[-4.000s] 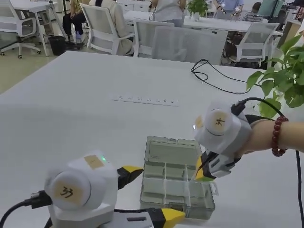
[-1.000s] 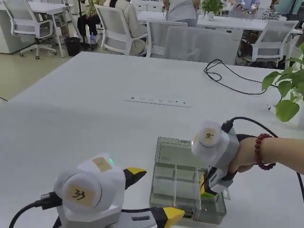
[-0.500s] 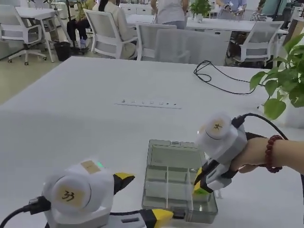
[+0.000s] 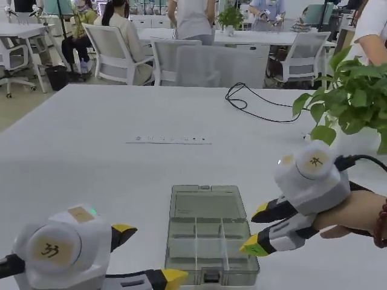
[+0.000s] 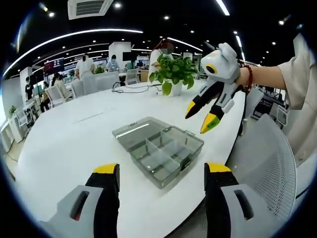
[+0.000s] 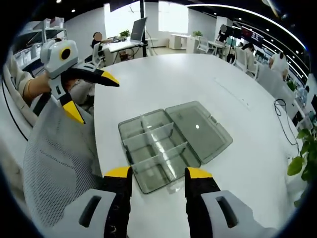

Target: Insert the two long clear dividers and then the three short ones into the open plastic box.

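Observation:
The open plastic box (image 4: 173,243) lies near the table's front edge, its lid (image 4: 204,203) folded flat on the far side. Clear dividers (image 4: 208,237) stand inside it and split the tray into several compartments. My right gripper (image 4: 254,229) hovers just right of the box, open and holding nothing. My left gripper (image 4: 148,254) sits low at the front left, open too. In the left gripper view the box (image 5: 159,178) lies ahead of my left gripper (image 5: 162,169), with the right gripper (image 5: 204,113) above it. In the right gripper view the right gripper (image 6: 158,172) stands over the box (image 6: 130,156).
A leafy plant (image 4: 351,103) stands at the table's right edge, with a black cable (image 4: 248,103) coiled beside it. A flat power strip (image 4: 169,139) is set into the table's middle. Mesh chairs and seated people are beyond the far edge.
My right gripper has lifted out of the box's right side, drawn back to the right and opened. The left gripper stays low at the front left. The head camera has shifted.

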Action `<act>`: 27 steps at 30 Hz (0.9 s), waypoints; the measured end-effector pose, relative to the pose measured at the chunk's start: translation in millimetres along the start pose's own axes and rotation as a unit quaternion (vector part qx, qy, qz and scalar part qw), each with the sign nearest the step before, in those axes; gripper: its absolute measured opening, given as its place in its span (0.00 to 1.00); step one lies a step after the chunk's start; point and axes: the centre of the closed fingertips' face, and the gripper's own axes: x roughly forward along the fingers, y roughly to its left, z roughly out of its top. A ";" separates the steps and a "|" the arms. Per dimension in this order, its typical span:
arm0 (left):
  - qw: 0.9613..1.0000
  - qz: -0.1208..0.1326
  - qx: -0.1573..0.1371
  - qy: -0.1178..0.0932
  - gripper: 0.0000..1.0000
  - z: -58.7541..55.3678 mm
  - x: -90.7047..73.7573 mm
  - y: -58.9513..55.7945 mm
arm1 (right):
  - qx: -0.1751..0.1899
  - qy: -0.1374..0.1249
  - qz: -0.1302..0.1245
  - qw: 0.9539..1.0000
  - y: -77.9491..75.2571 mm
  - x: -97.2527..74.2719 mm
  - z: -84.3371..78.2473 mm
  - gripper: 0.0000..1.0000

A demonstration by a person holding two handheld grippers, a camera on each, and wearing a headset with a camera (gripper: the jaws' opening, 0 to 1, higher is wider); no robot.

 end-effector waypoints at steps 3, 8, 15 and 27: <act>1.000 0.002 0.000 0.004 0.72 1.1 -3.5 -0.2 | 0.011 -0.018 -0.015 1.000 3.8 -6.9 -0.9 0.48; 1.000 0.011 -0.008 -0.002 0.75 0.3 -9.3 -0.6 | 0.040 -0.057 -0.049 0.996 5.7 -15.9 -1.5 0.55; 0.999 0.025 -0.024 -0.002 0.82 -2.2 -16.7 3.3 | 0.089 -0.099 -0.061 0.989 12.0 -26.9 -4.0 0.65; 0.999 0.035 -0.039 0.008 0.94 -2.9 -18.8 8.4 | 0.131 -0.141 -0.100 0.976 12.1 -34.5 -7.6 0.89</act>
